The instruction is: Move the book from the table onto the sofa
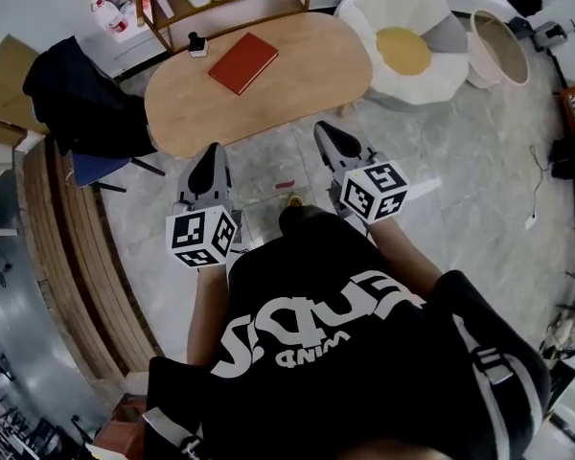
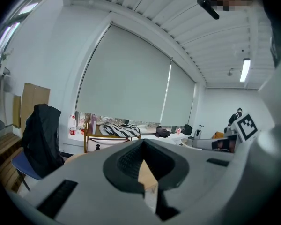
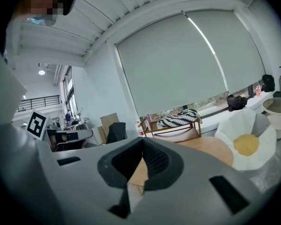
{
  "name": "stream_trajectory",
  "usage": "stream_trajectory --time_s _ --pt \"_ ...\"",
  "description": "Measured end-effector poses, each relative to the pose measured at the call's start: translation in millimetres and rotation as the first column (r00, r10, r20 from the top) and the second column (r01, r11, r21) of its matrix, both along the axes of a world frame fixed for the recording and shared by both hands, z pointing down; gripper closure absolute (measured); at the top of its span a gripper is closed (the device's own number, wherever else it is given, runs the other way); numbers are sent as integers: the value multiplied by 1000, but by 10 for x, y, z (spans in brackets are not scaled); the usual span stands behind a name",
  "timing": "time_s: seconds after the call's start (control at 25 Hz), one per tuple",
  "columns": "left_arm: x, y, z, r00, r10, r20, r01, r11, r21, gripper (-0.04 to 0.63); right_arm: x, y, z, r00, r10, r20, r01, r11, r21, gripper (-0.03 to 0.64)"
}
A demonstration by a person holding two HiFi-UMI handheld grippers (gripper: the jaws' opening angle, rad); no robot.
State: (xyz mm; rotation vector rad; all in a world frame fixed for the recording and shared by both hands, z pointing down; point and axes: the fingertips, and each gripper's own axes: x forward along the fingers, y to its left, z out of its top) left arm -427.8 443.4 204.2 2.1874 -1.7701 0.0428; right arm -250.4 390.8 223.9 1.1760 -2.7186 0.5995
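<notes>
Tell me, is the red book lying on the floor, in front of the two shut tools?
No, the place is wrong: the red book lies on the table, as the head view shows. It is in front of the left tool and the right tool, both shut.

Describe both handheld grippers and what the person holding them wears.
The left gripper and right gripper match: light grey bodies, black ribbed jaws, and a white cube printed with black square markers on each. The person wears a black top with white lettering.
</notes>
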Motion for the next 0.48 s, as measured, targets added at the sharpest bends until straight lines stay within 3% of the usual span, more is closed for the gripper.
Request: stream_trajectory --time_s 0.48 --pt "96 -557 -25 993 -116 -28 116 993 5 588 224 -700 11 998 -64 9 64 998 -9 615"
